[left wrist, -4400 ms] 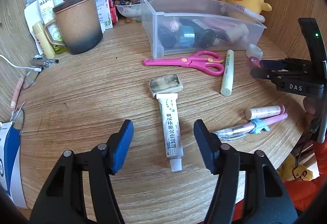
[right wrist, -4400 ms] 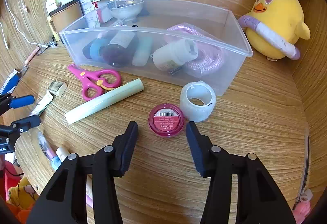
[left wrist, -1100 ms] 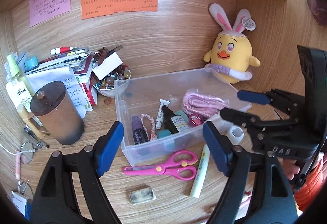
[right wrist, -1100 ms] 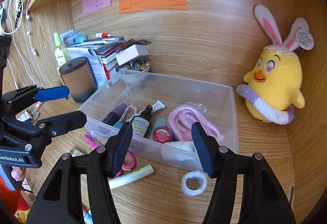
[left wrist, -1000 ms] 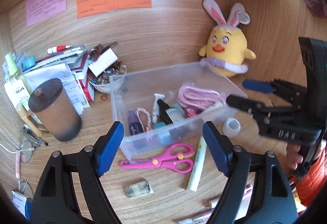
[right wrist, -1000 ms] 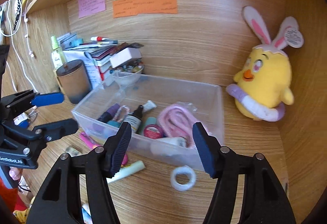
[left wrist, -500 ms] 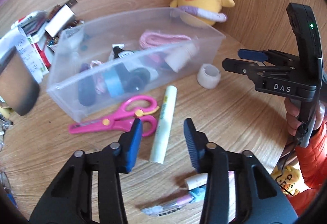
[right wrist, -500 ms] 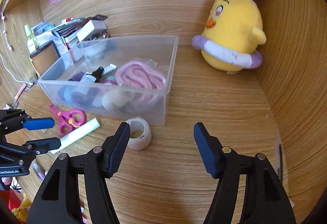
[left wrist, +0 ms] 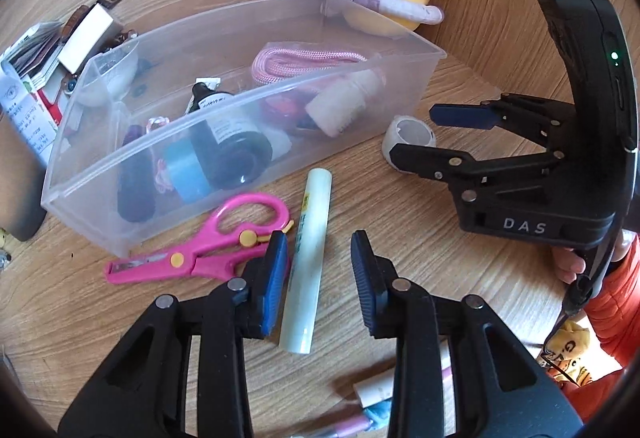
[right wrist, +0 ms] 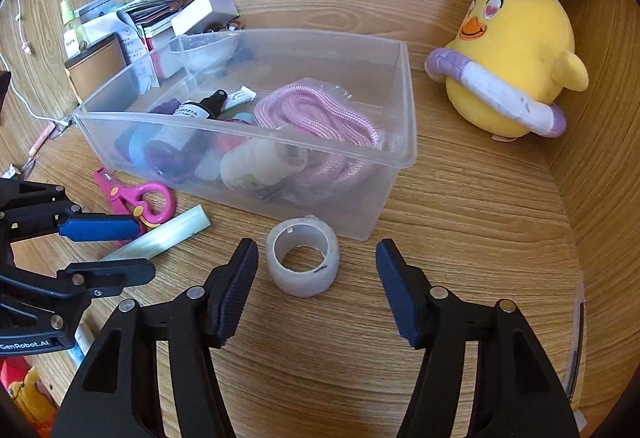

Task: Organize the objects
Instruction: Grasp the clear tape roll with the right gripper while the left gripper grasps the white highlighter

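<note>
The left claw (left wrist: 320,262) hangs low over the wooden bench (left wrist: 400,214), its jaws closing around a pale green tube (left wrist: 308,258) that lies between them. The left blue pad is just beside the tube, the right pad stands clear of it, so nothing is pinched yet. Beside the tube to the left lie pink scissors (left wrist: 208,242), their handles near the left pad. Below the claw, at the bottom edge of the left view, a small white tube and a pink pen show partly behind the claw arms.

The right claw (right wrist: 314,278) is spread, its jaws closing with a roll of clear tape (right wrist: 303,256) on the bench between them. The tape lies nearer the left finger and neither pad touches it. In the left view the same claw (left wrist: 416,136) shows from the side with the tape (left wrist: 408,136) half hidden behind its lower finger, and a hand (left wrist: 576,262) in an orange sleeve holds its handle.

Just behind the tape, the scissors and the green tube stands a clear plastic bin (right wrist: 404,94). It holds a coil of pink rope (right wrist: 320,114), a dark dropper bottle (right wrist: 196,114), a white bottle (right wrist: 260,162) on its side, a blue tape roll (left wrist: 184,170) and other small items. A yellow plush chick (right wrist: 516,50) with rabbit ears sits to the right of the bin against the wooden wall. Left of the bin are a stack of papers and boxes (right wrist: 160,14) and a brown lidded mug (right wrist: 96,66).
</note>
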